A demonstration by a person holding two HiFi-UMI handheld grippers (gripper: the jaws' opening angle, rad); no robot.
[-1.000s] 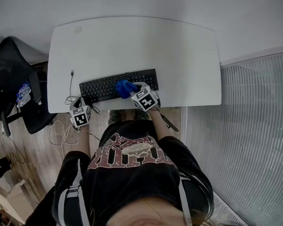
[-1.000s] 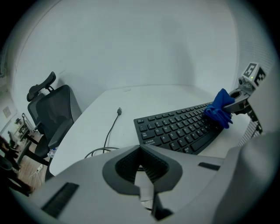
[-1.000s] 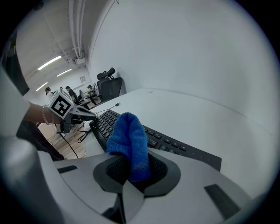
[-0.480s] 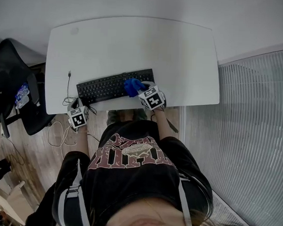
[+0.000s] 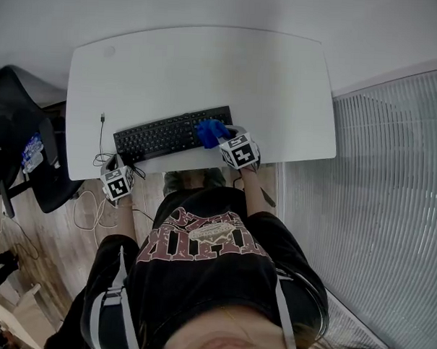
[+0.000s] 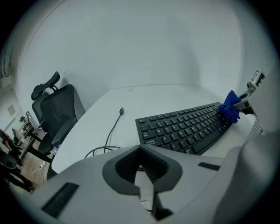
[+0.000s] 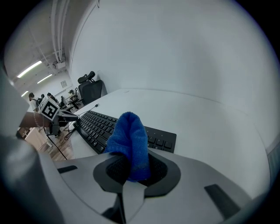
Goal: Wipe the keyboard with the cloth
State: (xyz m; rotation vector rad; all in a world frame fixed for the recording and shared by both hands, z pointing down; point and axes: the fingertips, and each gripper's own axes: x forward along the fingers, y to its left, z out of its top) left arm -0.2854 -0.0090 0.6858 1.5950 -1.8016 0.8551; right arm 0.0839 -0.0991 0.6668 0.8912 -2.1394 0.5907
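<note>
Right gripper [image 5: 224,138] clamps blue cloth [image 5: 208,132] over the black keyboard's [image 5: 162,135] right end (left gripper [image 5: 120,166] closed, empty).

White desk [image 5: 209,68] with rounded corners stood against pale wall. Thin black cable [image 6: 114,124] with loose plug lay near desk's left edge, coiled at front. Black office chair [image 5: 18,125] stood left of desk on wood floor [image 5: 53,228]. Ribbed pale panel [image 5: 376,199] lay right.

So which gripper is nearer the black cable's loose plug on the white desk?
Left. The left gripper is at the desk edge nearest the plug; the right gripper is at the black keyboard's far end.
</note>
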